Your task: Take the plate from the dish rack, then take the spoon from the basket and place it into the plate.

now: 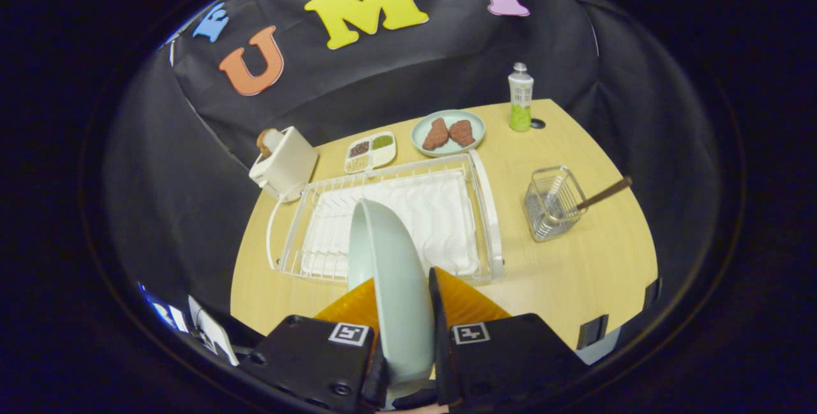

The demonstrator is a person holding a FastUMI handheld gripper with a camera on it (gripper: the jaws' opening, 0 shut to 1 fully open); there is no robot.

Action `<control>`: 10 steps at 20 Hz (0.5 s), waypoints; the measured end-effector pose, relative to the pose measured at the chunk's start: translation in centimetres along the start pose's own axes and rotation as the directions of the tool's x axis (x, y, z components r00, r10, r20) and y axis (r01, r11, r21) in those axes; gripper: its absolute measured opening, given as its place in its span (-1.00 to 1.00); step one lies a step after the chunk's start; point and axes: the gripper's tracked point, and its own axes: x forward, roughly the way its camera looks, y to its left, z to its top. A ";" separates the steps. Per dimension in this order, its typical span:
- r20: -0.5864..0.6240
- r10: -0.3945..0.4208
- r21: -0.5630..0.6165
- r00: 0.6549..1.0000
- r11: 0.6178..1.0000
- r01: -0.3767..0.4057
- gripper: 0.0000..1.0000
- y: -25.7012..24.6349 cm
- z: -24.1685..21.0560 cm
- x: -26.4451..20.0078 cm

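My gripper [403, 302] is shut on a pale green plate [386, 261], which stands on edge between the two orange fingers [463, 302] and is lifted above the near side of the white wire dish rack [488, 210]. The rack has a white mat inside and holds nothing else. To the right of the rack stands a small wire basket [550, 205] with a brown-handled spoon [603, 194] leaning out of it toward the right.
Beyond the rack sit a white toaster [285, 162], a divided dish of seeds [370, 151], a green plate with two brown pieces of food [448, 133] and a small bottle [520, 97]. The wooden table [587, 273] ends just past the basket.
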 end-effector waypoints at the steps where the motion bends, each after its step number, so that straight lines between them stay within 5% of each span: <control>1: -0.020 0.012 0.009 1.000 1.000 -0.011 -0.31 -0.6 -1.4 0.3; 10: -0.111 0.134 0.121 0.985 0.985 -0.120 -0.32 -3.4 -9.6 6.2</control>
